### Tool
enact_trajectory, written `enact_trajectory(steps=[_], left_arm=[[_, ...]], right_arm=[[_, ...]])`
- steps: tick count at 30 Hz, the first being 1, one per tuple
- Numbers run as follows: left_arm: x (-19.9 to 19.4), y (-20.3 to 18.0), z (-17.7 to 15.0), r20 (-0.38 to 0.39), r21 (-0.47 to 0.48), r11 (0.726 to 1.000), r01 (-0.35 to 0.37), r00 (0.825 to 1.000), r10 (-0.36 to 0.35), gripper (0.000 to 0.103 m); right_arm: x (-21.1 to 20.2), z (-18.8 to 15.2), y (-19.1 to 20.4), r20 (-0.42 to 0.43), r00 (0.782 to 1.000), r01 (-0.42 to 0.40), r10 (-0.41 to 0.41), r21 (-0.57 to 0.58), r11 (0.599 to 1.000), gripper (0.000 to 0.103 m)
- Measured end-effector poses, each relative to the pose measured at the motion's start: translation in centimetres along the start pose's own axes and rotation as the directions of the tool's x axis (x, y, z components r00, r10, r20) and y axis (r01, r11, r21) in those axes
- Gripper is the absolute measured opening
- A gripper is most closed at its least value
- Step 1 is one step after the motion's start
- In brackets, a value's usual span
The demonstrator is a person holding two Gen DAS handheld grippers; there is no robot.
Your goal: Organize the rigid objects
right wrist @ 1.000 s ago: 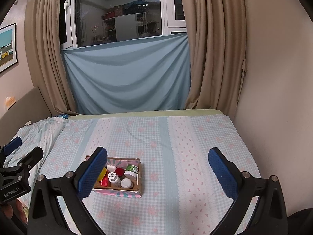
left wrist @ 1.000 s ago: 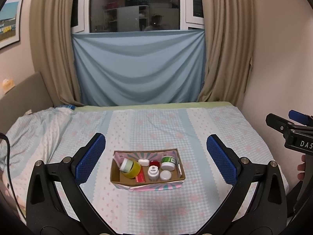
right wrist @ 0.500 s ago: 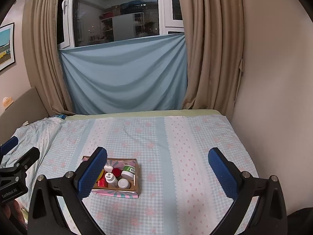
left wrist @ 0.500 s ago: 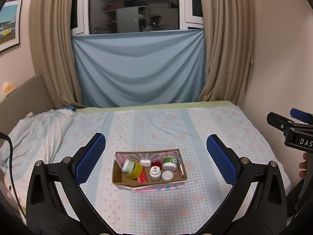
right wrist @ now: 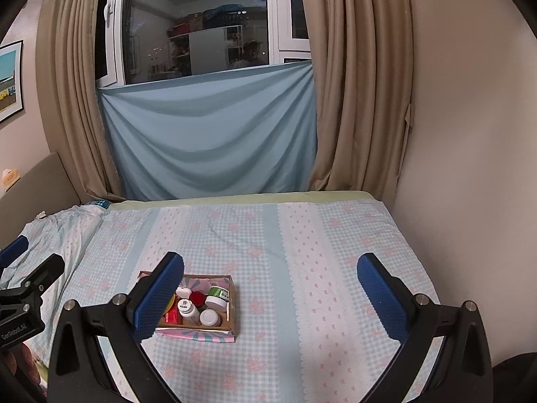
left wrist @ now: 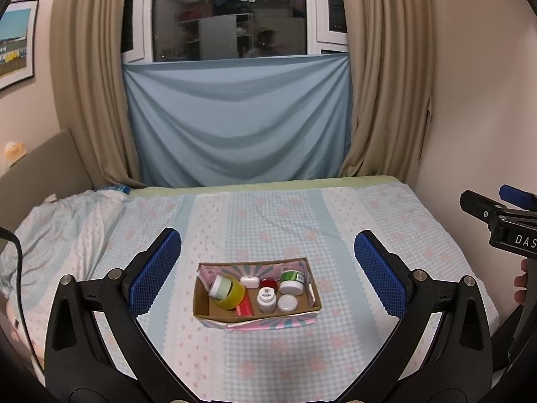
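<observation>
An open cardboard box (left wrist: 303,309) sits on the bed, also in the right wrist view (right wrist: 232,315). It holds a yellow tape roll (left wrist: 233,295), a green-lidded jar (left wrist: 292,282), a white bottle (left wrist: 266,299), a white round lid (left wrist: 287,303), a red cap (left wrist: 268,283), a small white case (left wrist: 249,281) and a red packet (left wrist: 243,309). My left gripper (left wrist: 267,273) is open and empty, held above and in front of the box. My right gripper (right wrist: 270,295) is open and empty, to the right of the box; its left finger (right wrist: 157,297) hides the box's left part.
The bed (left wrist: 369,221) has a blue and pink checked sheet, with rumpled bedding (left wrist: 60,228) at left. A wall (right wrist: 470,168) borders the right side. Curtains (left wrist: 90,100) and a blue cloth (left wrist: 238,124) hang behind. The right gripper's body (left wrist: 496,221) shows at the left view's right edge.
Both grippers have risen and drawn back slightly; the box sits a little lower in both views. Both stay open and empty.
</observation>
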State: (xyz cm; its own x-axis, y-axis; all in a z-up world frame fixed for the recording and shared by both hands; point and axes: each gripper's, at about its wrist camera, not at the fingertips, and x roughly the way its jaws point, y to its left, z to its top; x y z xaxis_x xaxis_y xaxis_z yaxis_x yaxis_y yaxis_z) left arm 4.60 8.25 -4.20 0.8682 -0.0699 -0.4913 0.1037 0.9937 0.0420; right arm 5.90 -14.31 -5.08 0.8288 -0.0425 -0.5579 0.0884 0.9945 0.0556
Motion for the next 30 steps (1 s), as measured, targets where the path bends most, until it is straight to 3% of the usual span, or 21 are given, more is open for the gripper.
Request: enact_trajectory(steps=[7,15,20,30], left_arm=[[0.1,0.3,0.0,-0.006,-0.027,1.0,-0.015,1.0,0.015,0.103],[0.4,-0.1,-0.1,-0.029,0.034,0.995,-0.089,0.996,0.09,0.103],[0.3,0.3,-0.4,-0.024,-0.002,1.0,-0.031,0.999,0.031,0.103],[0.9,1.0,-0.9,-0.026,-0.014,1.0,0.008,1.0,-0.009,0.103]], right_arm=[[0.0,0.0,-0.1,-0.002,1.0,0.001,-0.001,-0.001,1.0,0.103],[-0.2,0.0,0.2,-0.001,1.0,-0.002,0.002,0.002,1.0,0.103],[-0.3,0.0,0.3,-0.005,1.0,-0.004,0.004,0.012,1.0,0.103],[0.5,-0.1,1.0,-0.035,0.999,0.018,-0.017,0.013,1.0,0.103]])
